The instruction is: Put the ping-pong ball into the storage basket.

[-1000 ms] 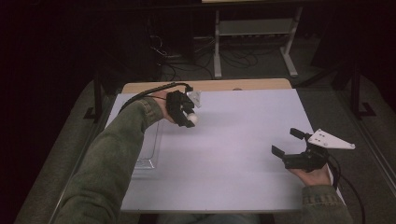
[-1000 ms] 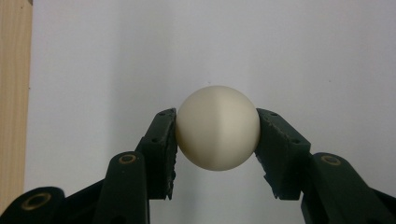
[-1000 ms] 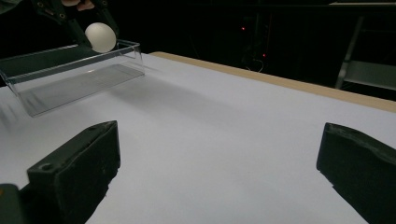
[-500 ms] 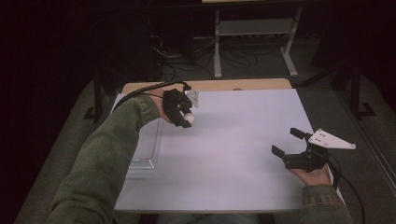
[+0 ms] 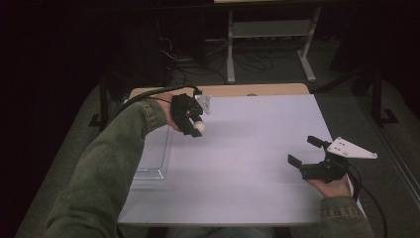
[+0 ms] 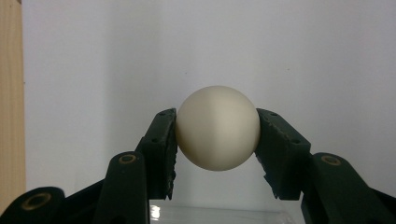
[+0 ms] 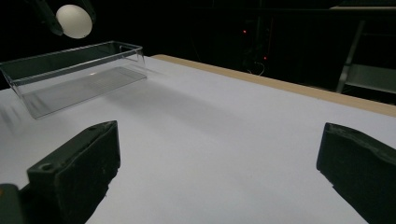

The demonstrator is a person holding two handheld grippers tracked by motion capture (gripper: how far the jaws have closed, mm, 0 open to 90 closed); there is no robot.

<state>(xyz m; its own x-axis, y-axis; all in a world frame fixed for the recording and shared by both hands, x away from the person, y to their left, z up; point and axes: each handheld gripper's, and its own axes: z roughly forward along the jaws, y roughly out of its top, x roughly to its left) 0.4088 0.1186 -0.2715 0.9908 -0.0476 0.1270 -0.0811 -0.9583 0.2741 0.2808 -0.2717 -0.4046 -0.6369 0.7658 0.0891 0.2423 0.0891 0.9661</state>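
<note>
A white ball (image 6: 217,128) sits clamped between the two jaws of the left claw (image 5: 196,125), held in the air above the far left part of the white bench (image 5: 247,163). The ball is round, so it has no long axis and points no particular way. Just left of it and nearer the person, a clear tray (image 5: 151,158) lies along the bench's left edge, its long side running near to far; in the right gripper view the ball (image 7: 74,21) hangs above the tray's (image 7: 70,70) far end. The right claw (image 5: 309,153) rests low at the near right, jaws spread wide with nothing between them.
</note>
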